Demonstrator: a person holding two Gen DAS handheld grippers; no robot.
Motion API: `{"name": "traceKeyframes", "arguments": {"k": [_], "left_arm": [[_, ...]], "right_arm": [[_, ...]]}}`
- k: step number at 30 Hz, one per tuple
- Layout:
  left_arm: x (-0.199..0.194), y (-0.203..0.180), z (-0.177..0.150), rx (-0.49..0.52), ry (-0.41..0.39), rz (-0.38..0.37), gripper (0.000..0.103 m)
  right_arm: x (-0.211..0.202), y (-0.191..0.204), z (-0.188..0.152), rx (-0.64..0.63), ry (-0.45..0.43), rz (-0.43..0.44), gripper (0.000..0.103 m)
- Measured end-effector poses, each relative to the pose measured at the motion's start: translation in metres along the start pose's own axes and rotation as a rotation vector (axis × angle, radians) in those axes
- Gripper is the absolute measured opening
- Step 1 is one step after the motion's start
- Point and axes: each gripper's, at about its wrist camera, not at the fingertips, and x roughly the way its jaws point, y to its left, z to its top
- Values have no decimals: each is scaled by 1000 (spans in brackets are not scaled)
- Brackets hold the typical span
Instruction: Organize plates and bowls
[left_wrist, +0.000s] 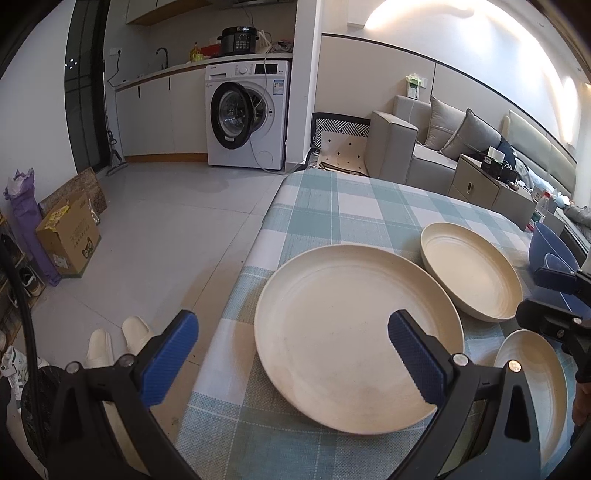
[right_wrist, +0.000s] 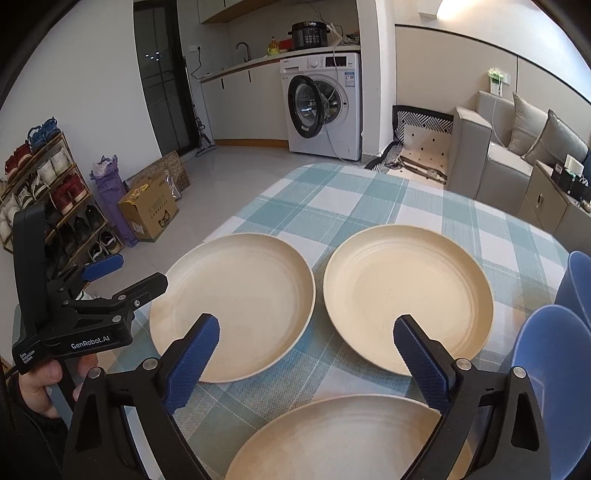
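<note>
Three plates: cream, left plate (right_wrist: 232, 306), right plate (right_wrist: 408, 295), near plate (right_wrist: 332, 439) at bottom centre.
Blue bowls (right_wrist: 557, 365): right edge.
Left gripper (left_wrist: 291, 362): released, empty.
Right gripper (right_wrist: 303, 354): released, empty.
Risk: the left plate overhangs the table (right_wrist: 332, 192) edge; a nudge could tip it off.

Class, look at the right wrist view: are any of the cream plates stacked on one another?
No, the left plate, right plate and near plate lie apart on the checked tablecloth.

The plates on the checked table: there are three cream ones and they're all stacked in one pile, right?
Not quite. There are three cream plates, but they are not stacked. The right wrist view shows them lying apart on the checked table: the left plate, the right plate, and the near plate in front.
</note>
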Motion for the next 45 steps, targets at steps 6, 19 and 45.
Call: {"name": "traceKeyframes", "arguments": {"k": [6,19,45], "left_arm": [[8,3,-5,6,25,10,103],[27,13,-16,2,126,4,89],[42,17,-28,-28,200,-28,38]], "right_arm": [[22,3,-3,5,55,26,89],[54,2,-9,20,138,65,73],[95,11,-15,17,250,69,36]]}}
